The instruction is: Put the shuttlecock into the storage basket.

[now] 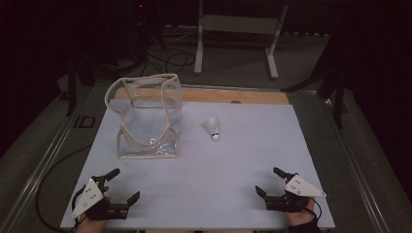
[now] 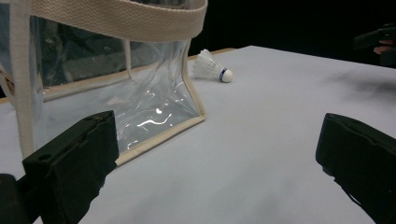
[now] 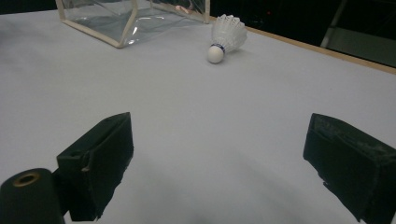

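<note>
A white feathered shuttlecock (image 1: 212, 128) with a round white cork tip lies on its side on a pale grey table top (image 1: 204, 184). Just to the left of the shuttlecock stands a clear plastic bag (image 1: 148, 119) trimmed with beige webbing straps, apart from it. Well nearer the person than the shuttlecock, the left gripper (image 1: 122, 185) and the right gripper (image 1: 270, 181) rest at the table's near edge, one at either side, both with jaws spread wide and nothing between them.

White shuttlecock (image 1: 212, 128) lying on its side, just beside upright clear tote bag (image 1: 148, 119)
</note>
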### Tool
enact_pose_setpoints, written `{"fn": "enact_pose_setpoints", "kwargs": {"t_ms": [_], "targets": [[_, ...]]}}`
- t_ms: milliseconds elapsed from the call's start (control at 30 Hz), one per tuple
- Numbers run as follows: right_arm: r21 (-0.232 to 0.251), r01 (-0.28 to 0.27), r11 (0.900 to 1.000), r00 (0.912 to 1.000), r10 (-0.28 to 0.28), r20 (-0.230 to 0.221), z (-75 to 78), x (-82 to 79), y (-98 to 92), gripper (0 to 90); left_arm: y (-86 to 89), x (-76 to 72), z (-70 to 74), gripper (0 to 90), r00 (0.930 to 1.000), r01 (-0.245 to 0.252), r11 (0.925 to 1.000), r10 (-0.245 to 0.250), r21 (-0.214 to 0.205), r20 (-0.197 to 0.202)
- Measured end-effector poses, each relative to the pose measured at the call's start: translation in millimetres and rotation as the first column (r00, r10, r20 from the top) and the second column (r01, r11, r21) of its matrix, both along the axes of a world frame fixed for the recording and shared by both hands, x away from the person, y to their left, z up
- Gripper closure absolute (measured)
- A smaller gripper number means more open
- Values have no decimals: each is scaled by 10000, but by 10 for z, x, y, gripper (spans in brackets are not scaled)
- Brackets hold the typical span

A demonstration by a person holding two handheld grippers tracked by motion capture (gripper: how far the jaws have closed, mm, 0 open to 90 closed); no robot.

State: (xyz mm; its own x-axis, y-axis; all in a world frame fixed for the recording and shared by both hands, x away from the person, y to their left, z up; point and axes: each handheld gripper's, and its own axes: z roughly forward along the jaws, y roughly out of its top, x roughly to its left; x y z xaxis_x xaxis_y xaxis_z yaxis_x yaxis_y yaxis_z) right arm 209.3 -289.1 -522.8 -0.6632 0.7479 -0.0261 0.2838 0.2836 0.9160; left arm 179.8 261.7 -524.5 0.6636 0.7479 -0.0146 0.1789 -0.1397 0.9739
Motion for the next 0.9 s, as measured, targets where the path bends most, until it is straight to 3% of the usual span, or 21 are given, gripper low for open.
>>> {"fn": "enact_pose_setpoints", "kwargs": {"t_ms": [233,500,900], "targets": [[-236,-25,9997,10000,23,-66,-4,-14,28,84,-34,-4,5,3,9998,186,9997,-184,156,-73],[-436,60,9990,10000,-61,-13,15,-39,35,84,-30,17,0,3,9999,117,9999,-117,57,-127],[-402,2,9992,10000,-1,8,38,-45,62,84,-27,30,-1,3,9997,92,10000,-92,-26,-211]]}}
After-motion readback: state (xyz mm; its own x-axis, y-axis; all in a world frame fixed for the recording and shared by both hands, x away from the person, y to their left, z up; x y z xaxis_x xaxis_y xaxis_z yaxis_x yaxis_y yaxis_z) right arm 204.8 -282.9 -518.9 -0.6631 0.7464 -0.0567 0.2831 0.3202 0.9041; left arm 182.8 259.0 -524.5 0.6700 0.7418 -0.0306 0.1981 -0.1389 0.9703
